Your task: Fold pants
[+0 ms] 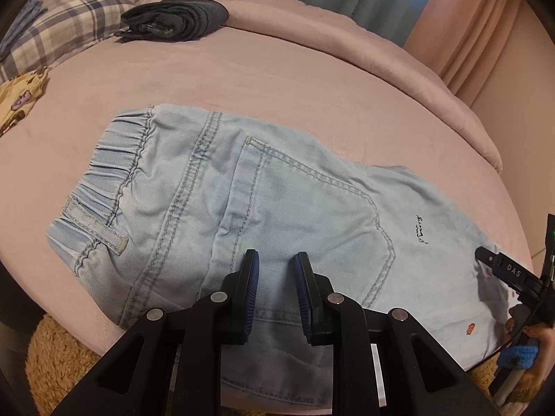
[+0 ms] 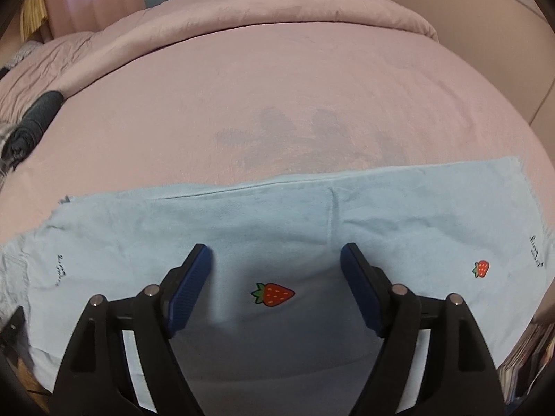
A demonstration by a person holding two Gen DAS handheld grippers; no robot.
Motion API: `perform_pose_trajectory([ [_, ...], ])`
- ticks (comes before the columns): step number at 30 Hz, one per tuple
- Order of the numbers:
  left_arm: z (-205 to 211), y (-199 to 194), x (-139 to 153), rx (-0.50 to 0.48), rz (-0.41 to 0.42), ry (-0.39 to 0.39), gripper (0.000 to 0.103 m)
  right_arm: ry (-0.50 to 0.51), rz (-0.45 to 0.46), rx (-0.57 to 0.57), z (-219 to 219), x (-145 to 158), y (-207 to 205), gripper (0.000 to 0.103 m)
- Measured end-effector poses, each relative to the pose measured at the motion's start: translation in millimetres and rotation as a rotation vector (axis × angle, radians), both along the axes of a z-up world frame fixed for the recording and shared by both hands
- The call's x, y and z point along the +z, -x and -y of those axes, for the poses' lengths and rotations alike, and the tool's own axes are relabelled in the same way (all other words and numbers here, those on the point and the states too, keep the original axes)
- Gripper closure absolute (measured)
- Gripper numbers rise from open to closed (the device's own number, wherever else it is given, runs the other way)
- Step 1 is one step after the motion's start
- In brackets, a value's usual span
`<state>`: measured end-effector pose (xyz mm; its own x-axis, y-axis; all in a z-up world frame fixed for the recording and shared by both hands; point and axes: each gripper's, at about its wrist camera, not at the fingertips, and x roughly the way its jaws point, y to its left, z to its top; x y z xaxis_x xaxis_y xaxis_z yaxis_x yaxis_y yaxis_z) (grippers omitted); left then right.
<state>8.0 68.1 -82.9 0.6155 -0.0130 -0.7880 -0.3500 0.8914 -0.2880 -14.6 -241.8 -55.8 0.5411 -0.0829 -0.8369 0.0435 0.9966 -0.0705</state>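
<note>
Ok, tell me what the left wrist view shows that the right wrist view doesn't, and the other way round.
Only the left wrist view: the waistband and back pocket of the pants, a plaid pillow, and the right tool at the picture's right edge.
Only the right wrist view: the pant legs stretched across the bed, with a big strawberry print between the open right tool's fingers.
Both: the light blue pants, the pink bed and folded dark clothes.
</note>
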Motion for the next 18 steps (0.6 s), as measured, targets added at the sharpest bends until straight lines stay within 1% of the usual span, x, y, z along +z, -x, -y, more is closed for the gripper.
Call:
perform_pose_trajectory([
  [3,-1.3,0.6,-0.6,-0.001,0.004,0.008,0.080,-0.011,0.001,0.001,1.7,0.7,0.8,0.023],
  [9,1.9,1.0,-0.2,-0.004,0.007,-0.013,0.080,0.003,0.001,0.002,-0.8,0.6,-0.2,0.021],
  [18,0.4,1.6,-0.3,-0.001,0.009,0.004,0.080,0.008,0.001,0.002,-2.7,1.3,1.3,0.020],
])
